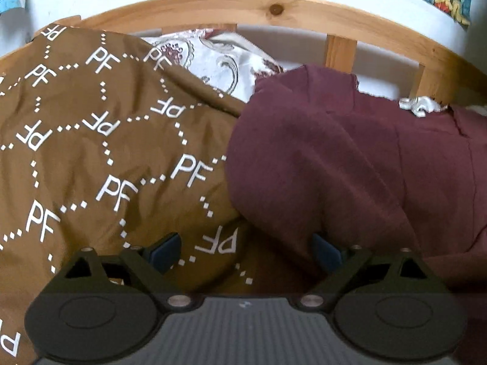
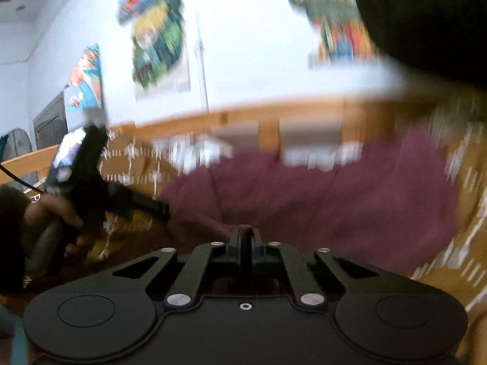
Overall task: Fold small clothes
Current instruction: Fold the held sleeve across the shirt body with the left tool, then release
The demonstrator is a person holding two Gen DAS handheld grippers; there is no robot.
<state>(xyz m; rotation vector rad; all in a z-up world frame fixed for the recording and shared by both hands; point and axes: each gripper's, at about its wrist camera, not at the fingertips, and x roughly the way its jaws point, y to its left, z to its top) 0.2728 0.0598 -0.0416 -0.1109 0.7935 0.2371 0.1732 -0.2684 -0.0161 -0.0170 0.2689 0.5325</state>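
A maroon garment [image 1: 350,158] lies crumpled on a brown bedspread printed with white "PF" letters [image 1: 91,140]. My left gripper [image 1: 246,252] is open just above the bedspread, its right finger [image 1: 327,251] tucked under the garment's near edge, its left finger [image 1: 166,251] on bare bedspread. In the blurred right wrist view the garment [image 2: 319,194] spreads ahead of my right gripper [image 2: 245,237], whose jaws are closed together; whether cloth is pinched there cannot be told. The left gripper [image 2: 88,188] shows at the left, held in a hand.
A wooden bed rail [image 1: 274,9] with slats runs along the far side. A white patterned pillow [image 1: 219,57] lies behind the garment. Colourful posters [image 2: 155,36] hang on the white wall. A dark shape [image 2: 426,21] fills the upper right.
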